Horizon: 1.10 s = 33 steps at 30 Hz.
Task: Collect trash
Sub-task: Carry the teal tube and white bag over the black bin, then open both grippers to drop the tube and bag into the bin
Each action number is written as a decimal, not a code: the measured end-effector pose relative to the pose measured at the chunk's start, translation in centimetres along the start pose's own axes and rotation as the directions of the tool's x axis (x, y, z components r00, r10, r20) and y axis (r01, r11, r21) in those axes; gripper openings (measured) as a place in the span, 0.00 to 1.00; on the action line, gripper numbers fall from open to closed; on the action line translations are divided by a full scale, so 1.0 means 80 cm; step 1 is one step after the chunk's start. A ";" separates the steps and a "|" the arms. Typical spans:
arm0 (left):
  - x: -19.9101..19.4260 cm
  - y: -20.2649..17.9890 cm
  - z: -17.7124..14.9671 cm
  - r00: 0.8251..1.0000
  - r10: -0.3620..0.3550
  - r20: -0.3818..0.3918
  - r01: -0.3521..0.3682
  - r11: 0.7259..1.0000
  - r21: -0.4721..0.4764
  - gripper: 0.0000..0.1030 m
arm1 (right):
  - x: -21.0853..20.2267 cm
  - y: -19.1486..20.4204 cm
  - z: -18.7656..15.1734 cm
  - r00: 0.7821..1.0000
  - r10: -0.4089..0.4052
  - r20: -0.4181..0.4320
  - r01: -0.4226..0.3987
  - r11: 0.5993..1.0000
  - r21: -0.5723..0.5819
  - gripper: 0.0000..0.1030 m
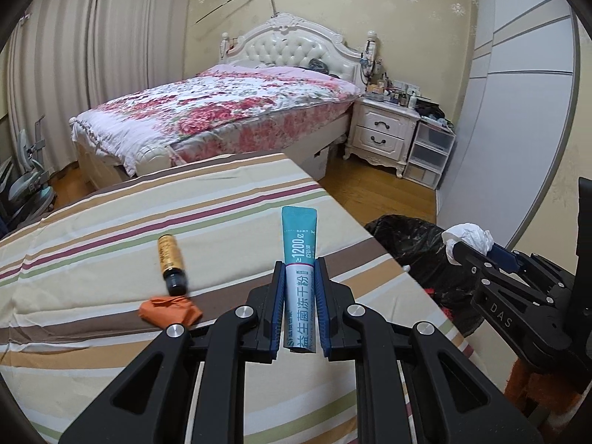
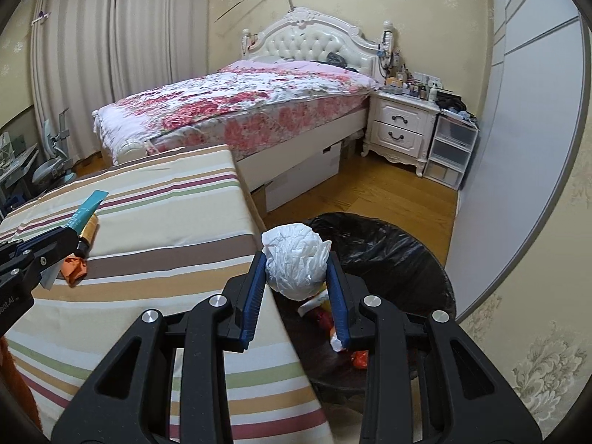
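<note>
My left gripper (image 1: 299, 264) is shut on a teal and white powder sachet (image 1: 299, 236) and holds it above the striped table (image 1: 111, 229). A small amber bottle (image 1: 171, 262) and an orange wrapper (image 1: 168, 309) lie on the table to its left. My right gripper (image 2: 298, 255) is shut on a crumpled white tissue (image 2: 296, 264) over the edge of the black-bagged trash bin (image 2: 392, 259), which holds some trash. The tissue (image 1: 468, 238) and the bin (image 1: 410, 244) also show in the left wrist view. The left gripper (image 2: 63, 235) with the sachet shows in the right wrist view.
A bed with a floral cover (image 1: 222, 111) stands beyond the table. A white nightstand (image 1: 384, 127) and plastic drawers (image 1: 431, 151) stand by the wardrobe (image 1: 518, 111). Wooden floor (image 2: 370, 192) lies between bed and bin.
</note>
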<state>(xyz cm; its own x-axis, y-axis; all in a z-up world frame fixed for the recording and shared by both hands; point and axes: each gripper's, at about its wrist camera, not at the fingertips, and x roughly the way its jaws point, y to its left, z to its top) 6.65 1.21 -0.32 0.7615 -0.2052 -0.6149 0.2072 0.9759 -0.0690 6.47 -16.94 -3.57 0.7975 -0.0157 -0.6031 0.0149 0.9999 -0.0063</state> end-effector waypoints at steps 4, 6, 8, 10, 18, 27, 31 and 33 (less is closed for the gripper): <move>0.013 -0.033 0.009 0.999 -0.034 0.005 0.033 0.999 0.035 0.16 | 0.002 -0.029 0.001 0.999 -0.044 0.010 0.043 0.999 0.025 0.31; 0.023 -0.047 0.015 0.999 -0.045 0.004 0.045 0.998 0.051 0.16 | 0.003 -0.040 0.002 0.998 -0.057 0.013 0.057 0.998 0.036 0.31; 0.033 -0.062 0.019 0.999 -0.054 0.002 0.054 0.997 0.062 0.16 | 0.005 -0.049 0.002 0.997 -0.070 0.017 0.070 0.997 0.044 0.31; 0.044 -0.075 0.023 0.998 -0.062 -0.004 0.062 0.995 0.076 0.16 | 0.009 -0.057 0.002 0.996 -0.085 0.017 0.084 0.995 0.047 0.31; 0.078 -0.113 0.029 0.998 -0.062 -0.012 0.064 0.988 0.143 0.16 | 0.028 -0.082 0.003 0.995 -0.096 0.004 0.096 0.992 0.078 0.31; 0.118 -0.139 0.031 0.997 -0.048 -0.063 0.058 0.984 0.167 0.16 | 0.052 -0.103 0.007 0.995 -0.098 -0.014 0.099 0.988 0.117 0.31; 0.130 -0.146 0.031 0.996 -0.047 -0.079 0.060 0.983 0.171 0.16 | 0.059 -0.113 0.004 0.995 -0.099 -0.025 0.101 0.987 0.128 0.32; 0.135 -0.149 0.031 0.995 -0.045 -0.086 0.060 0.983 0.174 0.16 | 0.062 -0.117 0.003 0.995 -0.097 -0.033 0.101 0.986 0.132 0.32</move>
<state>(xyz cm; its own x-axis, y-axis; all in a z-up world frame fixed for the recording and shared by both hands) 13.90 -12.82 -4.19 0.6956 -0.2421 -0.6764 0.3561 0.9339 0.0320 10.48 -26.39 -6.31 0.7718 -0.1126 -0.6259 0.1748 0.9839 0.0385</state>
